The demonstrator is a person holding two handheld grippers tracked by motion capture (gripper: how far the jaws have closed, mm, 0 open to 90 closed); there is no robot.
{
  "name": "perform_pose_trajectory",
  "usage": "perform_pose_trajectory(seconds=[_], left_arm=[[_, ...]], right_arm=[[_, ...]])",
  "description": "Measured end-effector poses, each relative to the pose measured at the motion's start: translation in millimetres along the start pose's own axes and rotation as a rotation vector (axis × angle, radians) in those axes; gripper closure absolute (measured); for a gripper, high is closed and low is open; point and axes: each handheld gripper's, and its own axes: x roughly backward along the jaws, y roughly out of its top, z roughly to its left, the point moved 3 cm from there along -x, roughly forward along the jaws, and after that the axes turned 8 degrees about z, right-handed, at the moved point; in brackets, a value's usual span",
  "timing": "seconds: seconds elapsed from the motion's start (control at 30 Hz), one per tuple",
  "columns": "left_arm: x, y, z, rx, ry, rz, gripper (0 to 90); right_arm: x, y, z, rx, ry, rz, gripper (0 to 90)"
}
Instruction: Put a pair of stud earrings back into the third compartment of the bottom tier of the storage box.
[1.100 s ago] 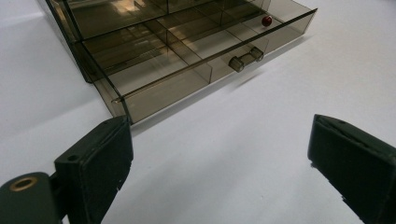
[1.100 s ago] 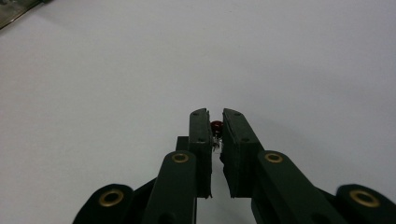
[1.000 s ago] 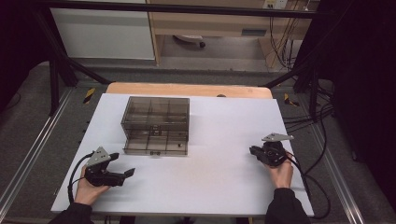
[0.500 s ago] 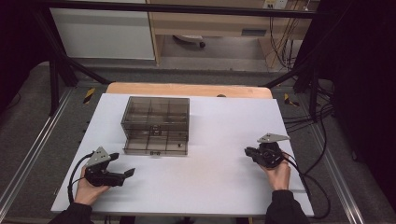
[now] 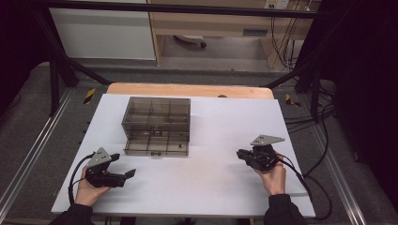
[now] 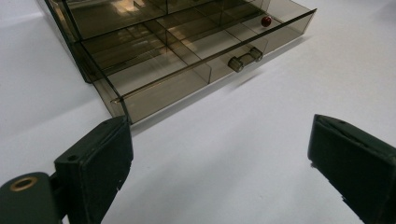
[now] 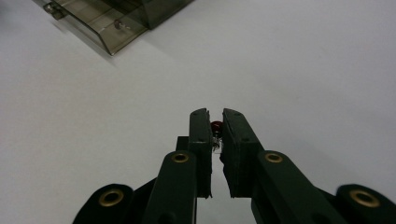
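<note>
1. The right tongs (image 7: 214, 122) are pressed together on a small red bead (image 7: 215, 126), which sits pinched between the tips in the right gripper view.
2. From above, those right tongs (image 5: 244, 154) sit in the person's right hand (image 5: 272, 176) over the right part of the white surface (image 5: 220, 126), pointing left toward the box and well apart from it.
3. The smoky see-through organiser box (image 5: 157, 123) stands on the far left half of the surface, its bottom drawer (image 5: 157, 145) pulled out toward the person.
4. The left tongs (image 6: 219, 163) are spread wide with nothing between them, just bare white surface under the gap.
5. In the high view the left tongs (image 5: 126, 174) rest low in the left hand (image 5: 87, 187), near the front left edge, just short of the open drawer.
6. The left gripper view looks into the drawer: dividers split it into compartments, and another red bead (image 6: 266, 20) lies in a compartment by its far end.
7. A small knob (image 6: 236, 63) sticks out of the drawer front.
8. Between the right tongs and the drawer there is open surface, nothing in the way.
9. Cables (image 5: 300, 112) trail off the right side of the table.
</note>
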Motion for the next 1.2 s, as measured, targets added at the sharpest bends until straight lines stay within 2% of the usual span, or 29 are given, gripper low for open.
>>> perform_pose_trajectory(seconds=[0.5, 0.87, 1.2], left_arm=[[0.1, 0.0, 0.2, 0.002, 0.001, 0.0, 6.4], [0.0, -0.2, 0.0, 0.0, 0.0, 0.001, 6.4], [0.3, -0.2, 0.1, 0.001, 0.0, 0.001, 6.4]], right_arm=[[-8.5, 21.1, 33.9, 0.066, 0.064, -0.009, 82.6], [-25.1, 38.0, 58.7, 0.104, 0.107, -0.003, 82.6], [-40.7, 54.7, 75.6, 0.123, 0.134, -0.003, 82.6]])
